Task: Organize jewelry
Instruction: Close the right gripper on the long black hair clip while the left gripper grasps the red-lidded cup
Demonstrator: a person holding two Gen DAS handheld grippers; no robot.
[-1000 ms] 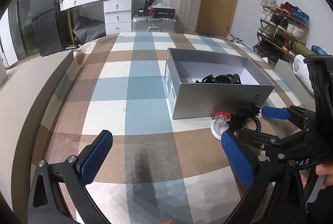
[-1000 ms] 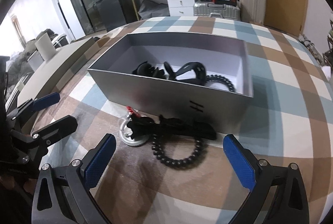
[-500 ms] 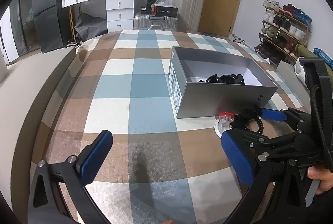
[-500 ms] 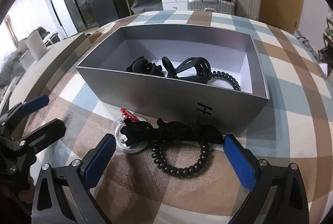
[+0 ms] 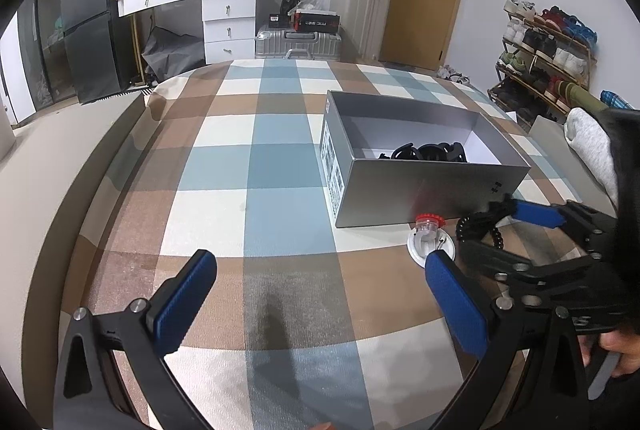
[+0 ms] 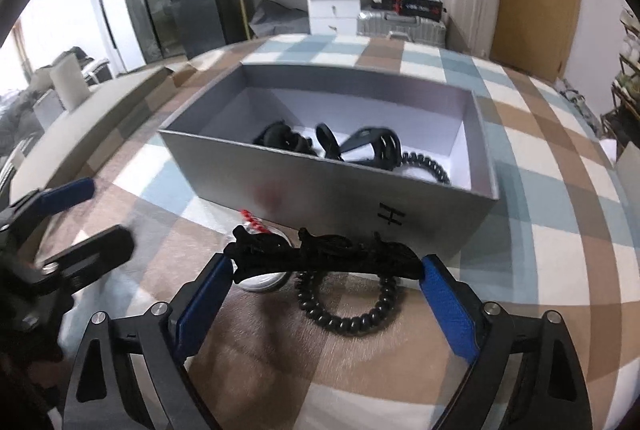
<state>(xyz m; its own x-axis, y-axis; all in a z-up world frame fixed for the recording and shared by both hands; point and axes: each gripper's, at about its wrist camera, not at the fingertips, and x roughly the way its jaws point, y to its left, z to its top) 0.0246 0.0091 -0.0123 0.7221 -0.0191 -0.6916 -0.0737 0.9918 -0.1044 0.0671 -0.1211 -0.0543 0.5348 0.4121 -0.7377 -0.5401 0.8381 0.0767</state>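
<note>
At lower centre, the right gripper (image 6: 326,272) fingers are closing on a black hair clip (image 6: 324,256); left gripper (image 5: 320,294) fingers wide, empty.

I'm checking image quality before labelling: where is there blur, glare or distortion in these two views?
Left wrist view: sharp, with fisheye bending of the checked cloth; dark vignette in the corners. Right wrist view: motion blur softens the grey cardboard box, the background and the left claw; window glare at far left.
</note>
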